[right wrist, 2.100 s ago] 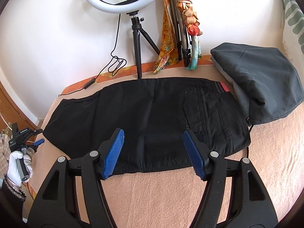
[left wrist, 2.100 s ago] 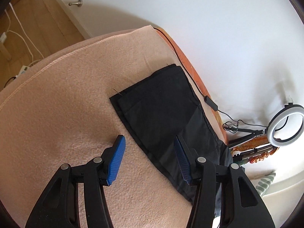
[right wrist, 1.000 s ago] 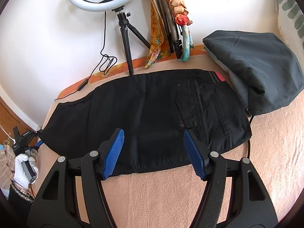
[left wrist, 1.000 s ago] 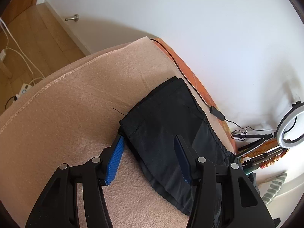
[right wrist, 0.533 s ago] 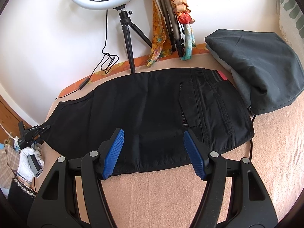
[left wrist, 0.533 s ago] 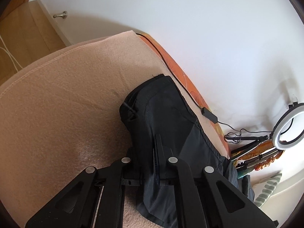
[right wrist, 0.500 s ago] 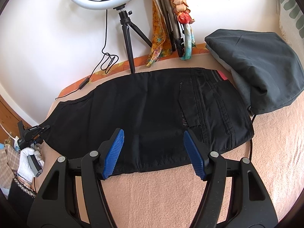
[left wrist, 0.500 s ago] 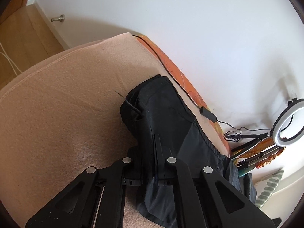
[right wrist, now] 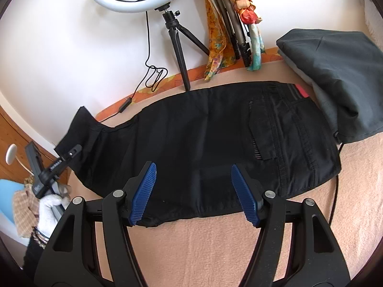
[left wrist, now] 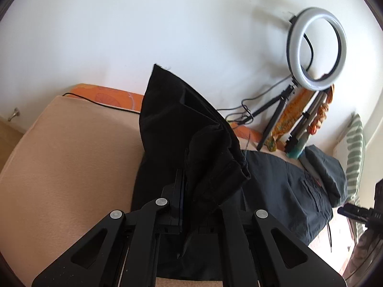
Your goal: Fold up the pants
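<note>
Left wrist: pants (left wrist: 182, 119) in tool (left wrist: 184, 191)

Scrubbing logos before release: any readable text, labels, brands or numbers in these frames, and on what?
Nothing reads cleanly.
White print on the left gripper, right wrist view: too small and tilted to read.
White letters on the right gripper, at the left wrist view's edge: blurred.
Red tag on the pants: no print visible.
Ring light: no marking visible.
</note>
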Demonstrator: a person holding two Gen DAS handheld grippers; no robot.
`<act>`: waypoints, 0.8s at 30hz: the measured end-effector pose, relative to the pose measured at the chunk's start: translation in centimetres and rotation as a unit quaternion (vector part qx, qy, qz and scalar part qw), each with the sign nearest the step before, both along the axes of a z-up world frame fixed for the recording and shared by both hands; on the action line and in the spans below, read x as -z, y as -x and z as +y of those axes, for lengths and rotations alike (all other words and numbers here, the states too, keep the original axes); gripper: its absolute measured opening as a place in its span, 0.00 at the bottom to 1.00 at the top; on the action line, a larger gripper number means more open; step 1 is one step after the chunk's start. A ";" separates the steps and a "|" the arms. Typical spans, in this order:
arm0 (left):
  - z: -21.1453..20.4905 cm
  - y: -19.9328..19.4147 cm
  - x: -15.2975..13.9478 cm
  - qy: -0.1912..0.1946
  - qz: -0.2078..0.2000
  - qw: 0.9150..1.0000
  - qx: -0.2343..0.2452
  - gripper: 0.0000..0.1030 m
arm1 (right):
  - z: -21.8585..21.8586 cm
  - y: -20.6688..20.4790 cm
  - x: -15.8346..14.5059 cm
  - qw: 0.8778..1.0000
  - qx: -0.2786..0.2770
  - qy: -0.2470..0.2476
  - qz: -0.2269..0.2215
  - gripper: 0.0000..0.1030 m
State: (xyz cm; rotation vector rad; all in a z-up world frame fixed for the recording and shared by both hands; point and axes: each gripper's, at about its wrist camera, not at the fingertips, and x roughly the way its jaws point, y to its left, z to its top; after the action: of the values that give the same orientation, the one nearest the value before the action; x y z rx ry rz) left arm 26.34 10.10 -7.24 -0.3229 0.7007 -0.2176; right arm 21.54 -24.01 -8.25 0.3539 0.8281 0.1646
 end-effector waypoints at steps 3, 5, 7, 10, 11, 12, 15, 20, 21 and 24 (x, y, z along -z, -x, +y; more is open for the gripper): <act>-2.8 -0.2 1.3 -0.024 0.017 0.999 0.037 0.04 | 0.7 -1.8 0.2 0.999 -0.028 -0.033 0.005 0.66; -4.1 -0.2 2.1 -0.032 0.028 0.998 0.053 0.04 | 1.8 -3.2 0.5 0.997 -0.059 -0.044 0.012 0.66; -5.2 -0.1 2.7 -0.038 0.036 0.996 0.066 0.04 | 3.3 -4.8 1.1 0.995 -0.087 -0.051 0.023 0.66; -5.8 0.3 3.1 -0.045 0.041 0.995 0.077 0.04 | 5.9 -7.6 2.2 0.989 -0.123 -0.072 0.046 0.66; -6.1 0.3 3.1 -0.046 0.041 0.995 0.078 0.04 | 6.8 -8.6 2.7 0.987 -0.130 -0.080 0.053 0.66; -6.3 0.3 3.1 -0.044 0.041 0.995 0.078 0.04 | 7.7 -9.6 3.2 0.985 -0.136 -0.089 0.060 0.67; -7.0 0.2 2.8 -0.040 0.035 0.996 0.078 0.04 | 9.8 -12.6 4.9 0.977 -0.142 -0.132 0.090 0.67; -8.0 0.8 2.0 -0.051 0.019 0.995 0.087 0.04 | 11.5 -16.1 7.4 0.959 -0.125 -0.220 0.128 0.67; -8.3 1.0 1.9 -0.053 0.018 0.994 0.091 0.04 | 11.9 -16.5 7.6 0.957 -0.122 -0.227 0.130 0.67; -9.4 1.3 2.1 -0.066 0.015 0.992 0.104 0.04 | 13.1 -17.2 7.9 0.958 -0.120 -0.219 0.138 0.67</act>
State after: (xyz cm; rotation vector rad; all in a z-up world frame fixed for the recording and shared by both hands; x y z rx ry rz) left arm 25.04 0.66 -9.32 -0.1256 0.7748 -0.3639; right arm 38.76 -10.91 -16.18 0.7044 1.1116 0.5402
